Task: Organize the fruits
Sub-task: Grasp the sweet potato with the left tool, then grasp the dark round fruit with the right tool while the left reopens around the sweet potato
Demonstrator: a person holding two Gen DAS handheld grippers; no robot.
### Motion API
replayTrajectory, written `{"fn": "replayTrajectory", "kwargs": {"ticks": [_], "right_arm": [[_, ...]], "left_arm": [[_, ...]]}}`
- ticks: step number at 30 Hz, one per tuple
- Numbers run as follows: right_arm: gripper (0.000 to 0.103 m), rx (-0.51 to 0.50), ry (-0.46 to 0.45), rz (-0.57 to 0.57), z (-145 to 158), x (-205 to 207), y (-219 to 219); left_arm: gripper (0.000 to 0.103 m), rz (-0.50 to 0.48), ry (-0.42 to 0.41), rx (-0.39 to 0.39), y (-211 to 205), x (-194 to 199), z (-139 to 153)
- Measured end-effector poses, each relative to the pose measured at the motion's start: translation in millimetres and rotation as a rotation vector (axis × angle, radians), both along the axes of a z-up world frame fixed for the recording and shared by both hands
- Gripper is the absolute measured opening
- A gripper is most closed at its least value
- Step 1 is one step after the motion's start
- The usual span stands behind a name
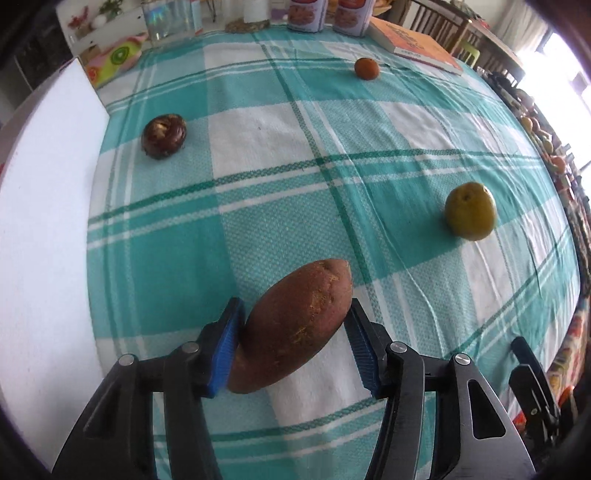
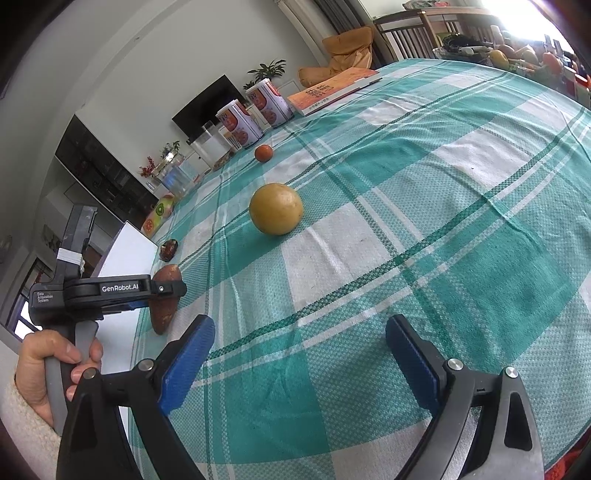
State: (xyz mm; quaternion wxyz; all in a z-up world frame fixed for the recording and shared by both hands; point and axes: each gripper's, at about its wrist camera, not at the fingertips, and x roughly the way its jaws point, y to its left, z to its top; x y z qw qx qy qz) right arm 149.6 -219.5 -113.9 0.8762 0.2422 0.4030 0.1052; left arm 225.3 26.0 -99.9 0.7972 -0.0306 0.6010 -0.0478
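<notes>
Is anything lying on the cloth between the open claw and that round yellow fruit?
No. In the right wrist view, only bare checked tablecloth stretches from the right gripper up to the yellow fruit.

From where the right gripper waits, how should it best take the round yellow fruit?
Probably from above, with the fingers across the middle of the yellow fruit. It is a smooth ball standing free on the checked cloth, so its widest part gives the surest hold.

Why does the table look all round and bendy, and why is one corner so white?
Both wrist views use fisheye lenses, so the checked tablecloth curves like a ball. In the right wrist view, window light glares white at the top right; the left wrist view washes out along its right edge too.
</notes>
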Motion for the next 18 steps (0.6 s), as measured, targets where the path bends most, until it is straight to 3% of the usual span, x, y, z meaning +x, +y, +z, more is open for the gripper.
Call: {"fn": "replayTrajectory", "kwargs": {"ticks": [3,8,10,12,14,18], "right_arm": [[0.094,-0.003,0.001,-0.004,0.5,-1.2,-0.3],[0.094,-0.009,0.001,-0.014,1.4,-2.8,-2.0],[0.094,-0.006,0.004,-0.018,0.7,-2.6,-3.0],[0.094,-0.008,0.009,-0.019,-0.4,-2.0,-2.7],[0.094,-0.015,0.009,-0.017,0.1,-2.0,-1.7],[0.094,-0.015,0.009,-0.019,0.4,-1.4,-1.5]], "left_arm": [[0.057,-0.04,-0.04,0.04,-7.6,-13.5,-2.7],[0.073,-0.143,-0.063,0.093,-20.1,-29.7,-7.9],[0.068,-0.144,-0.093,0.103,-18.8,-35.5,-6.9],[0.039,-0.095,-0.12,0.104,-9.4,-38.2,-3.0],[0.037,-0.043,-0.116,0.027,2.8,-39.4,-0.4],[0.036,0.031,-0.137,-0.012,8.9,-57.4,0.2]]}}
